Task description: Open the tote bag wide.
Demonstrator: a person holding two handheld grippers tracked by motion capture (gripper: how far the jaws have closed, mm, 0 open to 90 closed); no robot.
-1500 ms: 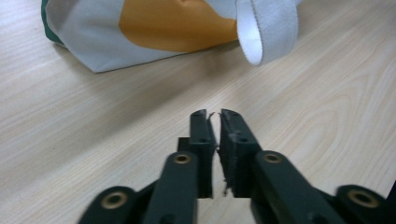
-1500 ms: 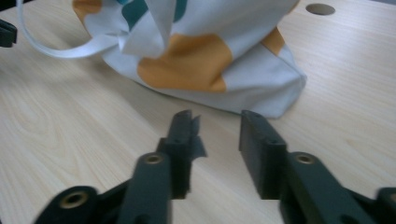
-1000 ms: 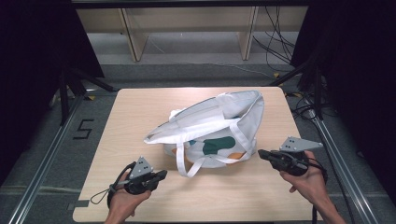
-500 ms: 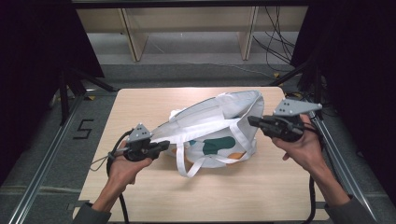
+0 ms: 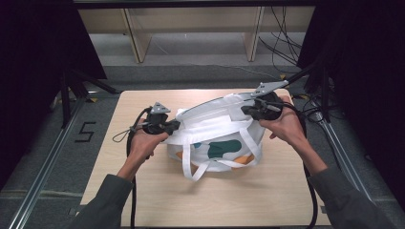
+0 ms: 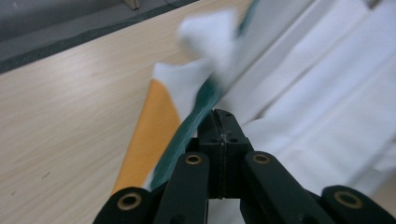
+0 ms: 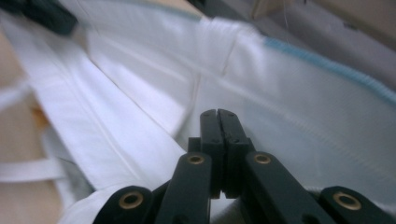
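Note:
A white tote bag (image 5: 215,133) with green and orange patches and loose white straps lies mid-table. My left gripper (image 5: 175,125) is shut, its tip pressed against the bag's left end. In the left gripper view the closed jaws (image 6: 223,116) touch the bag (image 6: 317,93) beside a green and orange edge, with nothing seen between them. My right gripper (image 5: 244,109) is shut too, at the bag's upper right end. The right gripper view has its closed tips (image 7: 218,114) against white fabric (image 7: 289,93) near a blue-edged seam. The bag's upper rim stretches between the two grippers.
The light wooden table (image 5: 215,195) has bare room in front of the bag and to its left. Dark floor, metal rails and cables (image 5: 310,109) lie around it. Wooden shelving legs (image 5: 136,43) stand beyond the far edge.
Both hands have moved from the table's near side up and forward to the two ends of the bag. The bag's top rim now stands raised and drawn out between them.

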